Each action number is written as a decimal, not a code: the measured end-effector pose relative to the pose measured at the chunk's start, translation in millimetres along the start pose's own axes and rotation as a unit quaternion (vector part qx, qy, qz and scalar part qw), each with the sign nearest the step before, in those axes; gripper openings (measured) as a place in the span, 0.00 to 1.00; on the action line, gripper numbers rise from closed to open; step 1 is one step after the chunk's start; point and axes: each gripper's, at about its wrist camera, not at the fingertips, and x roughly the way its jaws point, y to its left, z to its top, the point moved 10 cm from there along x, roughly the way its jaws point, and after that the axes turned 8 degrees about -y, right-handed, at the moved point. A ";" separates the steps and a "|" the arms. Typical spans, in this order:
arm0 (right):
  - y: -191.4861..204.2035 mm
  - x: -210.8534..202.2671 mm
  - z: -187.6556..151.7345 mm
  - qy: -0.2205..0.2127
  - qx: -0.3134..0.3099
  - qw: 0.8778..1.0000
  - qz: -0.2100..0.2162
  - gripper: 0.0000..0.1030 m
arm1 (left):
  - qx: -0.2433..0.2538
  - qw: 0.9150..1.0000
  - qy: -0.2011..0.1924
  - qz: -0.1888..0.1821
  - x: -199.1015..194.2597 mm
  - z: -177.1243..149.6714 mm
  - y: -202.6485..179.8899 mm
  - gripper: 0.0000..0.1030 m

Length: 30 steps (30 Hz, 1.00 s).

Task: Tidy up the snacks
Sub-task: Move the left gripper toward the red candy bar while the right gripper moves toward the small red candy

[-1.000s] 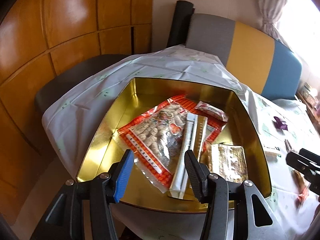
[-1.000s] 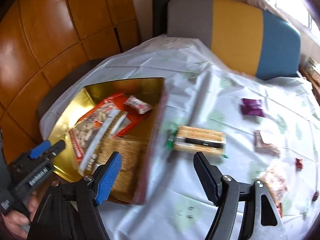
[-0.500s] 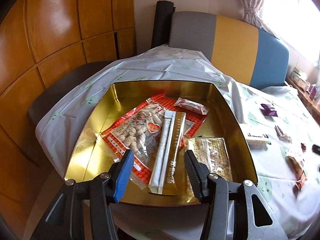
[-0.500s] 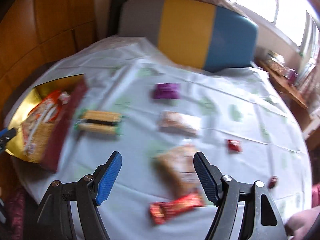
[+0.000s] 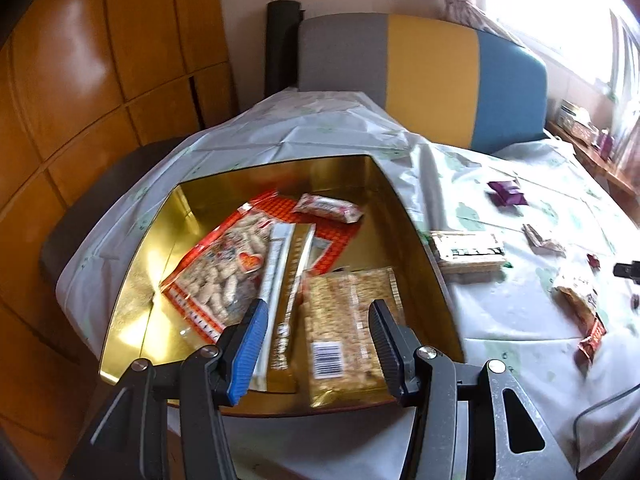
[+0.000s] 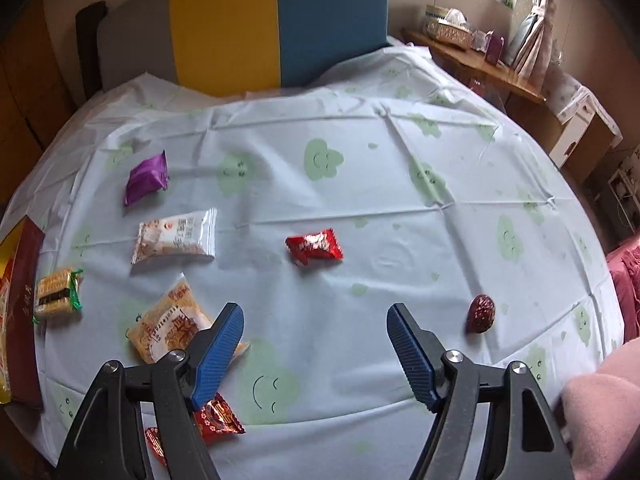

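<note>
A round table wears a pale plastic cloth (image 6: 360, 184) printed with green smiling clouds. Near its left edge sits a big shiny gold tin box (image 5: 168, 248), open at the top. Inside lie a red-edged clear bag of peanuts (image 5: 224, 276), a long white and gold stick pack (image 5: 284, 296), a small pink and white wrapped sweet (image 5: 328, 208) and a flat gold pack of nut brittle (image 5: 344, 320).

The left gripper (image 5: 316, 344) hangs over the near edge of the box. Its two fingers are spread apart with nothing between them.

The rest of the snacks lie loose on the cloth. In the right wrist view there is a purple foil packet (image 6: 147, 178), and nearer, a white and clear packet with a cake inside (image 6: 176, 236). A small red candy wrapper (image 6: 315, 246) lies in the middle, apart from the others. A dark red round date-like thing (image 6: 482, 312) sits alone off to the right. By the box edge lies a pack of yellow biscuits with a dark band (image 6: 56, 296). An orange and white pack (image 6: 172, 328) lies just beside the right gripper's left finger, and a red shiny packet (image 6: 216, 420) peeks out under it.

The right gripper (image 6: 316, 356) hovers over bare cloth — fingers wide, holding nothing. A pink fuzzy sleeve (image 6: 596, 408) shows at the lower right. Behind the table stands a chair back in grey, yellow and blue (image 6: 248, 28).
</note>
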 end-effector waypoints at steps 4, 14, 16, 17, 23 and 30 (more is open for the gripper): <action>3.1 -1.6 0.7 -0.001 0.003 1.000 0.011 0.73 | 0.018 1.000 -0.002 -0.011 -0.7 6.9 -18.6 0.51; -24.0 3.9 0.3 0.019 0.093 0.995 0.025 0.73 | 0.054 0.997 -0.005 -0.058 -7.4 16.3 -62.2 0.51; -28.3 3.6 1.5 0.019 0.117 0.992 0.035 0.73 | 0.060 0.996 -0.007 -0.072 -10.0 17.5 -73.3 0.51; -30.0 4.4 1.4 0.022 0.123 0.991 0.035 0.73 | 0.067 0.994 -0.010 -0.082 -12.3 18.3 -81.6 0.51; -33.8 0.2 3.7 0.013 0.146 0.988 0.045 0.73 | 0.136 0.977 -0.008 -0.166 -16.6 11.1 -148.6 0.51; -40.6 -5.6 9.5 -0.001 0.191 0.979 0.076 0.73 | 0.222 0.941 0.008 -0.255 -15.4 -11.9 -227.9 0.51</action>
